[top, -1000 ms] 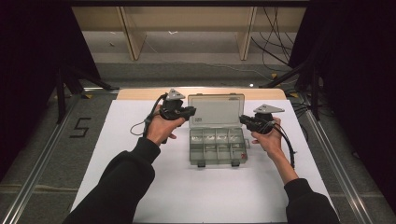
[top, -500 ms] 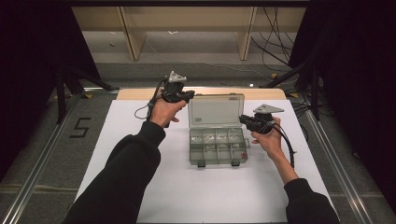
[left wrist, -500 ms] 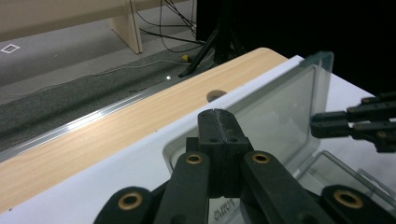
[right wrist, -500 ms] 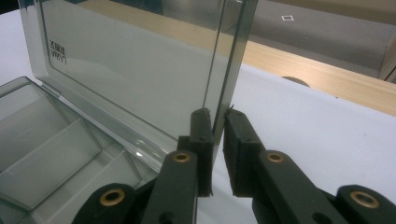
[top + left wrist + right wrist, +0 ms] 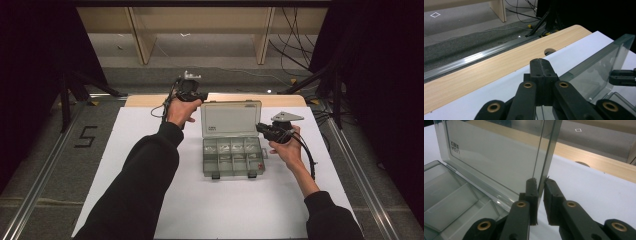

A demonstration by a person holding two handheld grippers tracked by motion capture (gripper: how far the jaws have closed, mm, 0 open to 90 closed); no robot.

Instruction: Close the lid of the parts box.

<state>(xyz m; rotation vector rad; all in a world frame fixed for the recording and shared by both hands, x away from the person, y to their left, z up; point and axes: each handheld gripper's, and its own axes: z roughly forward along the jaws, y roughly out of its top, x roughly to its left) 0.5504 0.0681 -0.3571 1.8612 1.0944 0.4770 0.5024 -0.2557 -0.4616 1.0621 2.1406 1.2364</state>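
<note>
Open on the white-covered worktop (image 5: 150,150), near the middle and closer to the far edge: a clear grey-tinted plastic organiser box (image 5: 232,157) with a hinged see-through lid (image 5: 231,120). Lid standing up from the box's far side, a small printed label near one corner. Tray split by thin walls into rows of small compartments; pale, small items faintly visible in several, too small and blurred to name. Two dark latches on the tray's near edge.

Right tool (image 5: 264,130) at the lid's right edge, held by the right hand (image 5: 285,147). Closed on that edge in the right gripper view: lid (image 5: 499,155) wall pinched between the two black jaws, pads pressed against either face. Tray compartments (image 5: 454,202) down to the left there, looking empty where visible.

Left tool (image 5: 192,95) up near the worktop's far edge, just beside the lid's far left corner, carried by the left hand (image 5: 181,110). Jaws fully together with nothing between them, as seen in the left gripper view (image 5: 541,66); just been closing. Lid's corner (image 5: 599,70) close at the right of that view, apart from the jaws. Bare wooden strip (image 5: 486,72) of the worktop beyond the white sheet.
</note>
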